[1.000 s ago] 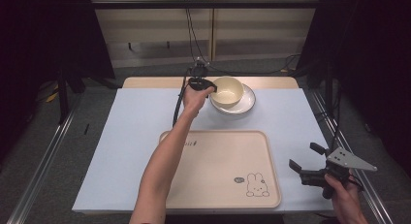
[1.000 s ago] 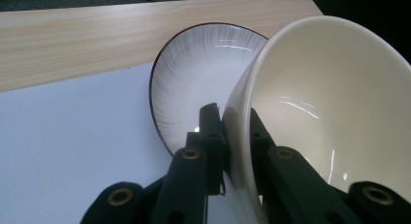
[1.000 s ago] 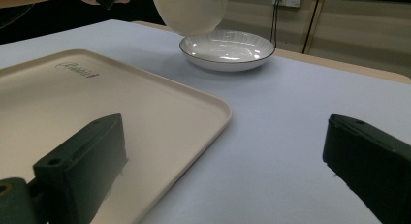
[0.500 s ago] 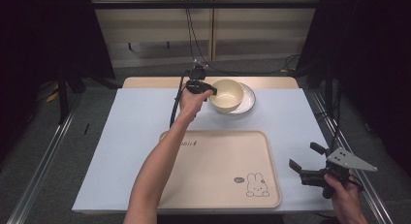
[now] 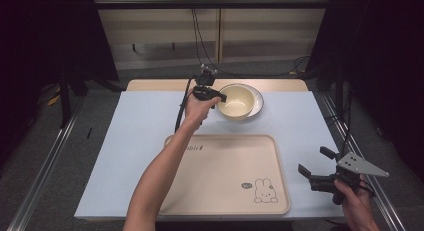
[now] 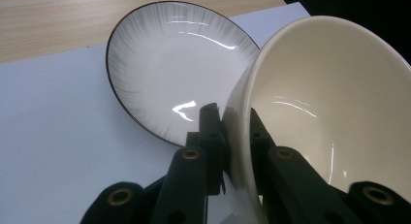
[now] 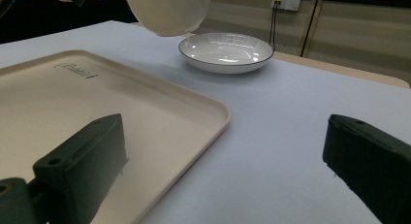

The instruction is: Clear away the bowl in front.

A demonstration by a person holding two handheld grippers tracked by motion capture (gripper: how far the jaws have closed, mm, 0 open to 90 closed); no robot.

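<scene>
The left gripper (image 5: 216, 97) pinches the rim of the cream bowl (image 5: 239, 102), one jaw inside and one outside. The bowl is lifted and tipped, its open side facing toward the person, above the plate (image 7: 226, 51) near the desk's (image 5: 125, 141) far edge. The right gripper (image 5: 312, 167) hangs with jaws spread wide by the tray's (image 5: 225, 176) near right corner.

A wide, bare tray (image 5: 220, 176) fills the table's near middle. Beyond the tray, a raised bowl (image 5: 237, 102) and a plate (image 7: 226, 50) crowd the far edge; open tabletop flanks the tray on both sides.
</scene>
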